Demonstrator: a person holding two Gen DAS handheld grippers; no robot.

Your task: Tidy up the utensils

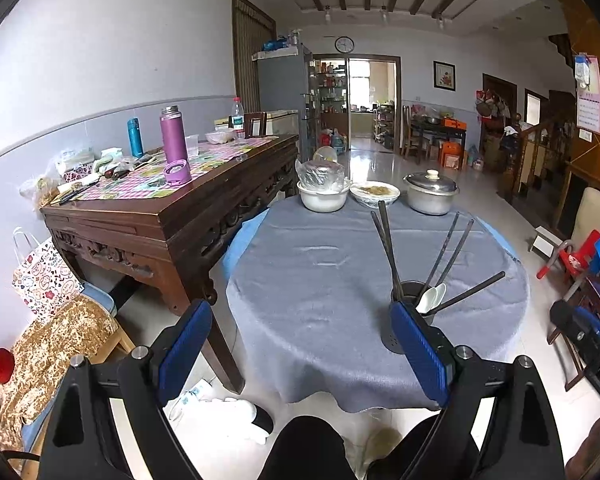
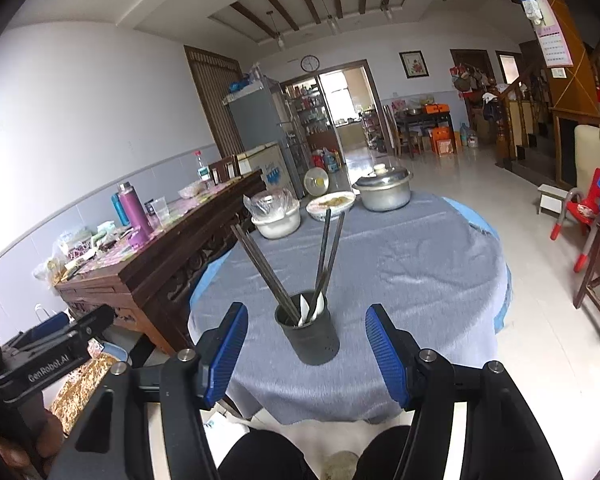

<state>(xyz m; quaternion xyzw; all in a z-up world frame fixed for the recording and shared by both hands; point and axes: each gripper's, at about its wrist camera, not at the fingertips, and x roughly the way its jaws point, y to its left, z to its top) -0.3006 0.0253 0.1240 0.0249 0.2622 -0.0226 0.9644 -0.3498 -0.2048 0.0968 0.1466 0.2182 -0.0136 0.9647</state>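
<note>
You see a matt grey cloth (image 2: 400,280) over the round table, a dull dark metal holder (image 2: 310,334) (perforated low down), a shiny metal pot (image 2: 384,192) at twelve o'clock, and glossy carved wood on the sideboard (image 1: 172,216) at ten.

the grey cloth (image 2: 400,280) lies bare in the frame's centre and right. the holder (image 2: 308,332) stands low centre, chopsticks (image 2: 328,248) fanning upward. bowls (image 2: 278,222) and a pot (image 2: 384,192) crowd the far edge, upper centre.
</note>
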